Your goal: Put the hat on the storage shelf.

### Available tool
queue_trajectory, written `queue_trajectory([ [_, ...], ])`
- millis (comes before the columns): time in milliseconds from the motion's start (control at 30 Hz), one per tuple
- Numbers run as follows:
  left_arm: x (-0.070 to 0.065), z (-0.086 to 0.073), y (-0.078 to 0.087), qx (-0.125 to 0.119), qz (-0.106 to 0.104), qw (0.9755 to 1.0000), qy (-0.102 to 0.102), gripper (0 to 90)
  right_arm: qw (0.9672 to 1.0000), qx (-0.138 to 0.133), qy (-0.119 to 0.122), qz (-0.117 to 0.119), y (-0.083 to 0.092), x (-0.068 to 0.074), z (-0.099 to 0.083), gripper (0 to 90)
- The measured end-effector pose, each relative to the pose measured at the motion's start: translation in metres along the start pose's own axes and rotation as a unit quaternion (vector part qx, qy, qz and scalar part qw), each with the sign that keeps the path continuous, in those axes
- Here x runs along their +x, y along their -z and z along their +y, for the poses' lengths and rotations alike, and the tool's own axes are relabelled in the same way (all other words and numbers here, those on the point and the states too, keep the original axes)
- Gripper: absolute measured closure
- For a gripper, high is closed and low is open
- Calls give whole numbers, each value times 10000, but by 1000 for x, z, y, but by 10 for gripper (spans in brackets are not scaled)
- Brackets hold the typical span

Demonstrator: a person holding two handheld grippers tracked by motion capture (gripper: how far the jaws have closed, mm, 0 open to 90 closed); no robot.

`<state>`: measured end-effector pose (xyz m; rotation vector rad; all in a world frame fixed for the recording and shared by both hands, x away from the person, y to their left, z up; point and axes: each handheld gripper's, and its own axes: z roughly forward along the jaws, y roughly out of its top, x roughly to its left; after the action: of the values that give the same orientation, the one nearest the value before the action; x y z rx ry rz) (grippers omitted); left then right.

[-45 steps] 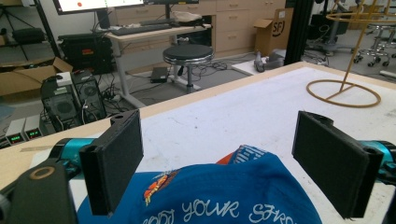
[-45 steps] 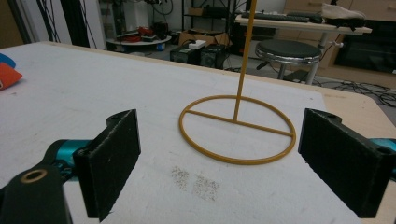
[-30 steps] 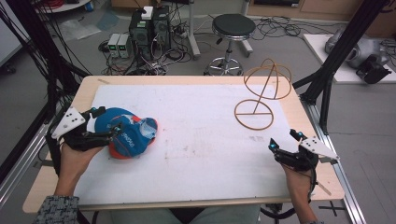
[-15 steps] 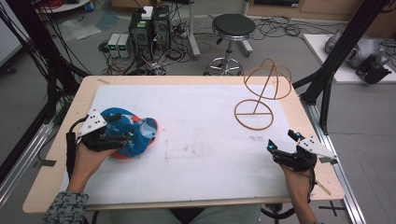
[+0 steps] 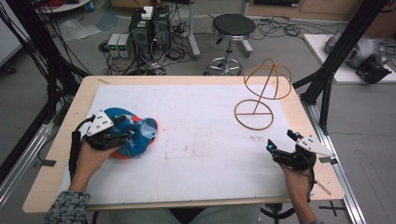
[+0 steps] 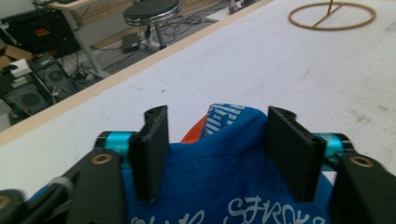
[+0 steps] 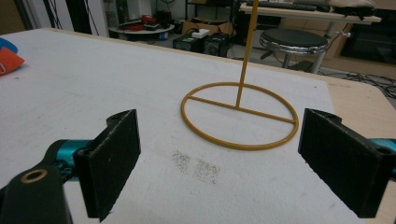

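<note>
A: Left gripper (image 5: 122, 136) status?

B: Mine, down on the blue fabric cap with white print and orange underside (image 6: 233, 186). Jaws have just been closing, about half open, cap crown bunched between them; pads look close to the fabric, can't tell if they press yet.

A: Cap location?

B: Near-left part of the white sheet-covered wooden table (image 5: 201, 140), under my left hand.

A: Right gripper (image 5: 283, 143)?

B: Near-right edge, jaws wide apart, nothing between them, pointing at the yellow wire hat stand with ring base (image 7: 240, 115) farther back right.
</note>
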<state>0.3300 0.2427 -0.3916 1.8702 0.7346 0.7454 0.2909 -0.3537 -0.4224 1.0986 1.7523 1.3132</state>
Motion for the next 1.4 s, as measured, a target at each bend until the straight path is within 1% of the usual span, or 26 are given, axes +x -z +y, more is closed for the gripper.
queue_trajectory([
  [67, -1, 0, 0, 35, 42, 10000, -12, 518, 10000, 1, -3, 1, -1, 0, 0, 120],
  [233, 1, -2, -2, 69, -74, 9999, 19, 549, 10000, 16, 27, 11, -1, 0, 0, 121],
  [267, 0, -2, -2, 72, -125, 9999, -53, 577, 10000, 19, 25, 11, -1, 0, 0, 120],
  [300, 0, -2, -3, 83, -155, 9998, -77, 582, 10000, 21, 22, 9, -1, 0, 0, 121],
  [367, 0, -3, -3, 136, -176, 9997, -111, 576, 10000, 30, 22, 4, -1, 0, 0, 120],
  [433, 0, -3, -4, 160, -161, 9997, -95, 529, 10000, 34, 23, 2, -1, 0, 0, 121],
  [500, 0, -4, -7, 264, -149, 9995, -102, 517, 10000, 38, 35, -2, -1, 0, 0, 121],
  [533, -1, -5, -8, 346, -122, 9992, -175, 546, 10000, 53, 9, 4, -1, 0, 0, 121],
  [567, -1, -5, -8, 346, -122, 9992, -175, 562, 10000, 57, 12, -3, -1, -1, -1, 120],
  [600, -1, -4, -8, 374, -102, 9990, -230, 589, 10000, 61, 0, -13, -1, -1, -1, 120],
  [633, -2, -4, -8, 356, -135, 9989, -265, 643, 10000, 79, -22, -12, -1, -1, -1, 120],
  [667, -3, -4, -6, 326, -158, 9986, -378, 698, 10000, 72, -25, -14, -1, -1, -1, 121],
  [700, -5, -3, -6, 290, -162, 9986, -414, 752, 10000, 69, -9, -27, -1, -2, -1, 121],
  [733, -7, -1, -3, 176, -196, 9982, -533, 807, 10000, 61, -17, -30, -1, -2, -1, 121],
  [800, -8, 1, -2, 139, -183, 9981, -569, 875, 10000, 59, -43, -34, -1, -2, -1, 120],
  [833, -9, 5, 0, 33, -217, 9982, -554, 884, 10000, 69, -23, -48, -1, -2, -1, 120],
  [867, -9, 5, 0, 33, -217, 9982, -554, 888, 10000, 61, -30, -50, -2, -3, -1, 120],
  [900, -10, 9, 2, 10, -210, 9982, -566, 891, 9999, 79, -86, -39, -2, -2, -2, 121],
  [1000, -13, 17, 3, -42, -191, 9980, -601, 893, 9999, 54, -132, -49, -2, -3, -1, 121],
  [1033, -13, 19, 3, -67, -193, 9981, -589, 894, 9999, 46, -131, -50, -2, -3, -1, 121],
  [1100, -14, 27, 1, -134, -210, 9983, -527, 894, 9999, 43, -152, -51, -2, -4, -1, 121],
  [1133, -16, 36, -2, -227, -250, 9984, -445, 894, 9999, 52, -146, -58, -2, -4, -1, 121],
  [1167, -16, 36, -2, -227, -250, 9984, -445, 894, 9999, 52, -146, -58, -2, -4, -1, 121],
  [1200, -17, 46, -6, -261, -267, 9983, -454, 894, 9998, 58, -171, -46, -3, -4, -1, 121],
  [1267, -19, 57, -10, -323, -256, 9978, -528, 894, 9998, 53, -189, -49, -4, -4, -1, 121],
  [1400, -19, 80, -17, -498, -294, 9967, -574, 894, 9997, 72, -217, -54, -5, -6, -2, 121],
])
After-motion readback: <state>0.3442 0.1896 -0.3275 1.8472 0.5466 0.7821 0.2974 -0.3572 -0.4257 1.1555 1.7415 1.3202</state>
